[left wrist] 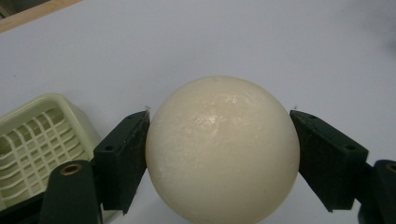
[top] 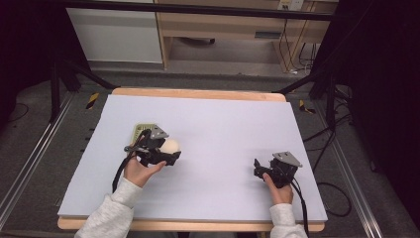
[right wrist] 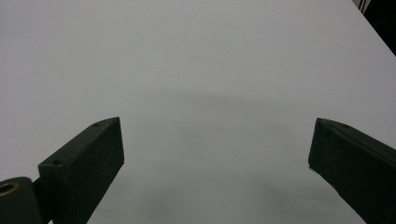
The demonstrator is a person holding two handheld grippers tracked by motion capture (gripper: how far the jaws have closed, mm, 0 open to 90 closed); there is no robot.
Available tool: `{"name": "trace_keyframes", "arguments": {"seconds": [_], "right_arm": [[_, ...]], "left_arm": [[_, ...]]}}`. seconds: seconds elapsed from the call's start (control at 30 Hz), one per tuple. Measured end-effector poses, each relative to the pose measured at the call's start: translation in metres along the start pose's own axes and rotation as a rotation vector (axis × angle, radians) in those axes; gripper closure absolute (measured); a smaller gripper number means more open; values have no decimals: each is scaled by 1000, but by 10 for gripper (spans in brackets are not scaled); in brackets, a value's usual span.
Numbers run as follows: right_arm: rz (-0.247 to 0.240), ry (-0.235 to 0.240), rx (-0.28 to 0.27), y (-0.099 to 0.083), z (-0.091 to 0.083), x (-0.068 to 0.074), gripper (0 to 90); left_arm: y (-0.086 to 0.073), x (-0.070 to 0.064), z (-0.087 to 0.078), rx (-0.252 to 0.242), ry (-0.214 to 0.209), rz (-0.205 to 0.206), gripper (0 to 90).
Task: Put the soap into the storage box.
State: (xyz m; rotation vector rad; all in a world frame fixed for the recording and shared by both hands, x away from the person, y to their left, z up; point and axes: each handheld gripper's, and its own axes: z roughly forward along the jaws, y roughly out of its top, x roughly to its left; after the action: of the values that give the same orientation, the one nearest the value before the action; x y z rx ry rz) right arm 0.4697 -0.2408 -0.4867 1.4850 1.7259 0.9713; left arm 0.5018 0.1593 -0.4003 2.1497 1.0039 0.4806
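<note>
The left gripper point(left wrist: 219, 140) has its two black, blocky jaws pressed against opposite sides of a smooth, cream-white ball point(left wrist: 222, 149) with a faint waxy sheen and fine surface scratches; the jaws stand wide apart, set by the ball's full width. In the high view the same ball point(top: 171, 146) sits at the tip of the left gripper point(top: 171, 154), over the pale lilac matte sheet point(top: 223, 124) that covers the wooden table point(top: 198, 93). Just behind and to the left of the gripper lies a pale green plastic basket point(left wrist: 37, 140) with rounded corners and a square lattice floor; nothing can be seen inside it. The right gripper point(right wrist: 217, 154) hangs with its jaws spread wide, nothing between them, above the bare sheet, well apart from the ball.
</note>
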Motion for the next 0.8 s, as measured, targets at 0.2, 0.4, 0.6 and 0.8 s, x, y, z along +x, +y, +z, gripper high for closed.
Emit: {"name": "trace_keyframes", "arguments": {"seconds": [0.2,0.4,0.6,0.8], "right_arm": [[2,1,1,0,0,0,38],[0,1,0,0,0,0,38],[1,0,0,0,0,0,37],[1,-1,-1,0,0,0,38]], "left_arm": [[0,11,-3,3,20,-13,228],[1,20,-4,4,36,-30,228],[1,29,-5,-5,55,-50,228],[1,40,-7,-2,67,-67,228]]}}
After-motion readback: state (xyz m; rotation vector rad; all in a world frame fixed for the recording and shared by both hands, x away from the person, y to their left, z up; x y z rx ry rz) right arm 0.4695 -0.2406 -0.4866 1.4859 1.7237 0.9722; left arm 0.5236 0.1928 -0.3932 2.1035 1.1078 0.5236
